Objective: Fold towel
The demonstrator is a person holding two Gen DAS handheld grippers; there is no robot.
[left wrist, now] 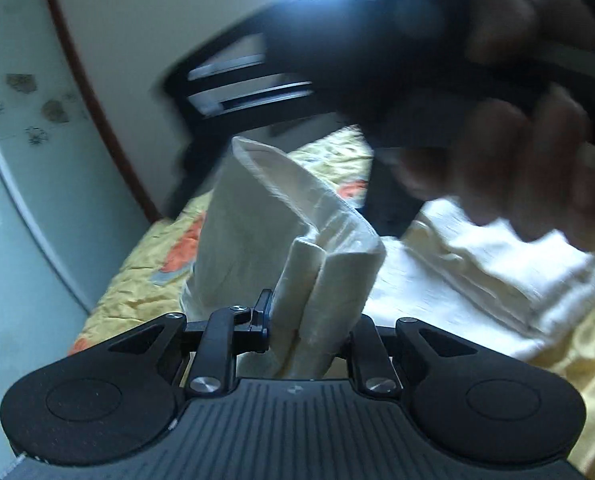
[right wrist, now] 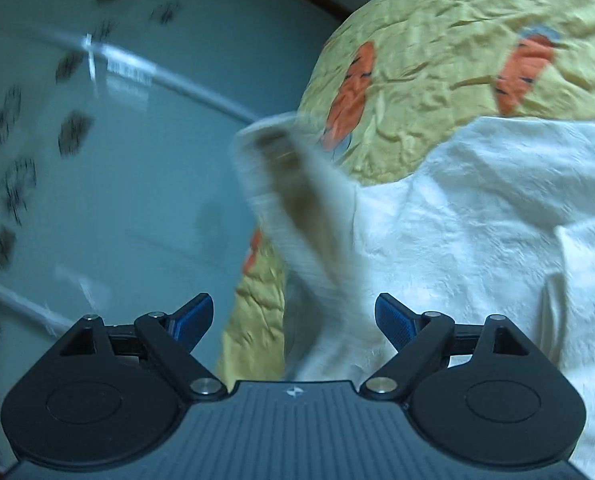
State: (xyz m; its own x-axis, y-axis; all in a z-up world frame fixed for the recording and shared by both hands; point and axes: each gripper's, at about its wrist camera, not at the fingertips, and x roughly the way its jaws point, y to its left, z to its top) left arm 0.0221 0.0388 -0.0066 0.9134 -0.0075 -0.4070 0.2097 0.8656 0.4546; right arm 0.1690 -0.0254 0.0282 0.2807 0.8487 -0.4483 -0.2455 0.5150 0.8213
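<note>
Towel (left wrist: pixel 281 240) lies on the yellow bedspread (left wrist: pixel 137 280), one bunched end lifted. Left gripper (left wrist: pixel 297 320) is clamped on that end; right gripper (right wrist: pixel 293 320) is spread wide, gripping nothing. Fold looks mid-way, blur hides layers.

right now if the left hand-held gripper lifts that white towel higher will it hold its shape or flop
Probably flop: the white towel bends and drapes over where the left hand-held gripper pinches it. It looks light, since a pinch on its folded edges holds it up. Its textured weave probably resists slipping. The rest may drag across the yellow bedspread.
</note>
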